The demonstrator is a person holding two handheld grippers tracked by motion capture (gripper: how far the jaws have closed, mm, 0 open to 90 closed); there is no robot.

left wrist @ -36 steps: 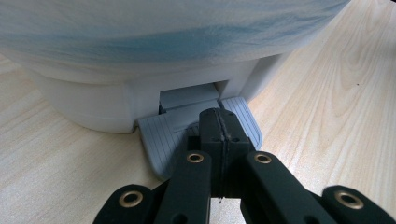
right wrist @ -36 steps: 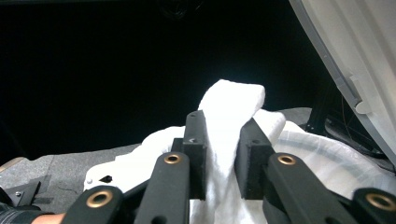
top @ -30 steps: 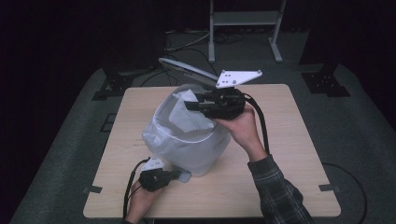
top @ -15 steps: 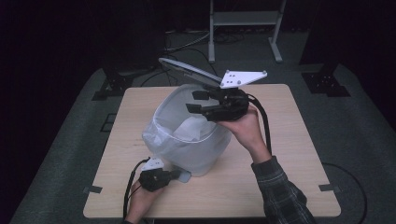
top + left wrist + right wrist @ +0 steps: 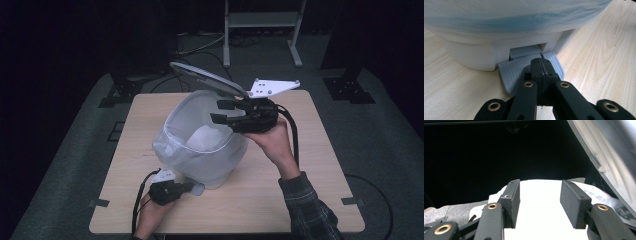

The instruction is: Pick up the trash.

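Observation:
A white pedal bin lined with a pale plastic bag stands mid-table, its lid tipped up at the back. My left gripper is shut, its tips resting on the grey ribbed pedal at the bin's foot. My right gripper hovers over the bin's right rim, pointing left. Its jaws have just been opening and its pads stand apart with nothing pressed between them. A white crumpled mass lies inside the bag, seen bright beyond the jaws.
The bin sits on a light wooden table ringed by grey carpet. A white metal stand and dark equipment feet are on the floor behind. Bare tabletop lies to the right and left of the bin.
The right gripper's jaws have spread apart above the bin, and the hand has shifted only slightly. The left gripper stays on the pedal and the lid stays up.

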